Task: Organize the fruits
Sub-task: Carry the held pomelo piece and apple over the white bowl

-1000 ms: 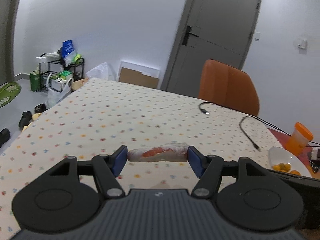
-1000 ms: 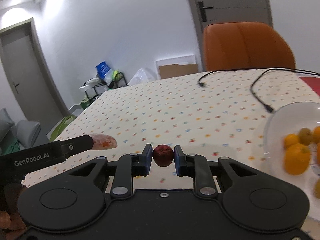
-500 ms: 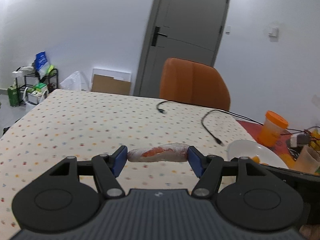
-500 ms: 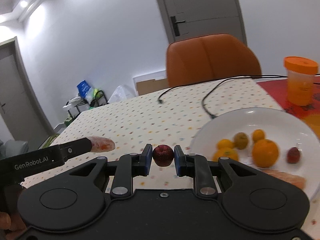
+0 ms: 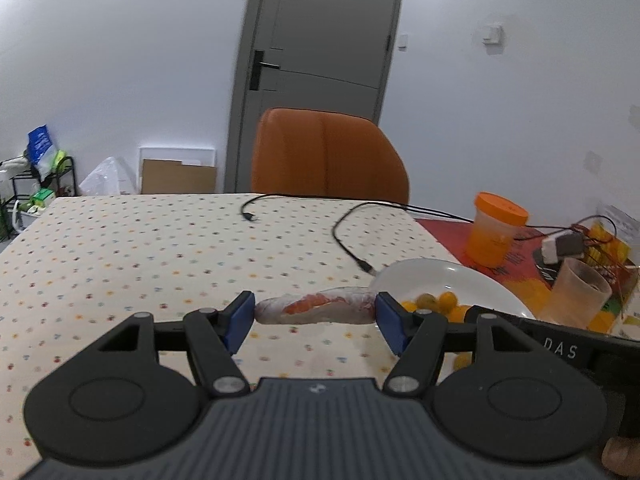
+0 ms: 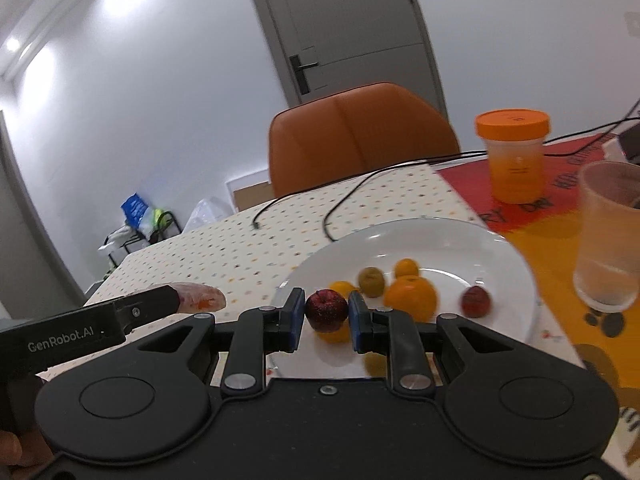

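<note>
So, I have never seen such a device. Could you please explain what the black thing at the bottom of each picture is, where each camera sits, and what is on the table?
There is no robot. A person holds a two-finger gripper in each hand, and a wide-angle camera on each looks forward along its fingers. The black shape below is the gripper itself.

In the left wrist view, the left gripper is shut on a plastic-wrapped piece of fruit. In the right wrist view, the right gripper is shut on a small red fruit, near a white plate.

The plate holds several orange fruits and another red one. Behind it on the dotted tablecloth stand an orange-lidded jar and a clear cup; black cables lie there too.
</note>
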{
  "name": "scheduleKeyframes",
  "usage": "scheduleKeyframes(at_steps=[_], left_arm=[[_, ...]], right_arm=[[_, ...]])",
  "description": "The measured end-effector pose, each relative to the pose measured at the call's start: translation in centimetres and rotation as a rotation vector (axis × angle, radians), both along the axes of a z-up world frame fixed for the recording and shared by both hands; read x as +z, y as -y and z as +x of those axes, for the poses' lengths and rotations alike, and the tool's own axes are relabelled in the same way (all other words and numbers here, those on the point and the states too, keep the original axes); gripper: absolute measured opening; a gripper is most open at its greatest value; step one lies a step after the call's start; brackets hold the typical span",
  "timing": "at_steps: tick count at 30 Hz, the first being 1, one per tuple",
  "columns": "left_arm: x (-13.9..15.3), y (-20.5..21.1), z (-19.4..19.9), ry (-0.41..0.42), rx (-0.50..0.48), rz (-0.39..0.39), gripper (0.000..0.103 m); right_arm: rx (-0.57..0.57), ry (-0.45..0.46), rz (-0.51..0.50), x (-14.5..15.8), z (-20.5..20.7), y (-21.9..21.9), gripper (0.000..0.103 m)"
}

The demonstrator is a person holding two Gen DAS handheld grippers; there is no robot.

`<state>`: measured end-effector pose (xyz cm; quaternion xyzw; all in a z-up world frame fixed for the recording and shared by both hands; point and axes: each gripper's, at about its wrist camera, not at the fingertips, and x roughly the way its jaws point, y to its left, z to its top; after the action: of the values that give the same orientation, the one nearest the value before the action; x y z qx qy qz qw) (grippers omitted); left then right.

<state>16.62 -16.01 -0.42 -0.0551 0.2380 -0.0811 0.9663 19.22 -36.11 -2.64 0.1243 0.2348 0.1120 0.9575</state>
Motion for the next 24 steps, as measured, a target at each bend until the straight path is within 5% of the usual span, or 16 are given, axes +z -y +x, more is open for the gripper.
scheduleKeyframes(at_steps=[24], left_arm=[[-0.8,7.0,1.6,-0.011,-0.112,0.039,0.064]], right_arm=[[-0.109,-0.01,0.052,-1.6,-1.0,6.7,0.022]])
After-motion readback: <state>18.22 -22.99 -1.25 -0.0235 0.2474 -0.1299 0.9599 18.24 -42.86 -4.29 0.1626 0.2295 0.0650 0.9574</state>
